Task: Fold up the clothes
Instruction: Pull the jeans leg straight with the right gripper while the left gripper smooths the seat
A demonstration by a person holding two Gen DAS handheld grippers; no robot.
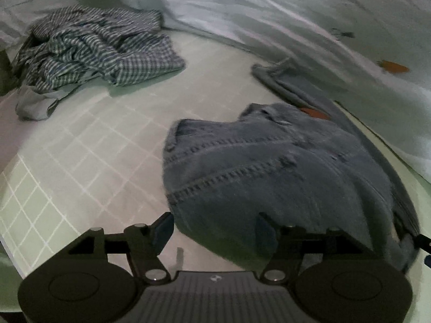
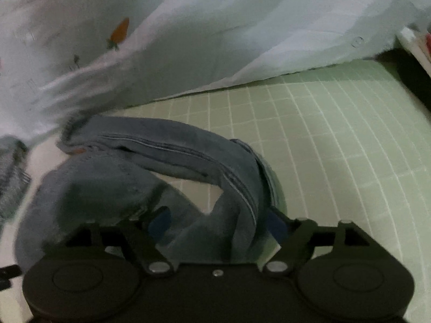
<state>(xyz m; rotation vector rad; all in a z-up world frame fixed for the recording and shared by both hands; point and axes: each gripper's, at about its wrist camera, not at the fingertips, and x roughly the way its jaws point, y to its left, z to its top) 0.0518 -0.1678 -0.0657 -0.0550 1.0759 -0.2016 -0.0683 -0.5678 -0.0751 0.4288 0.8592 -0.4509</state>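
On green grid sheet: one jeans, one checked shirt.

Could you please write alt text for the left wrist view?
The open left gripper hovers at the near edge of bunched blue jeans on a green gridded mat. A crumpled checked shirt lies at far left, with white bedding behind.
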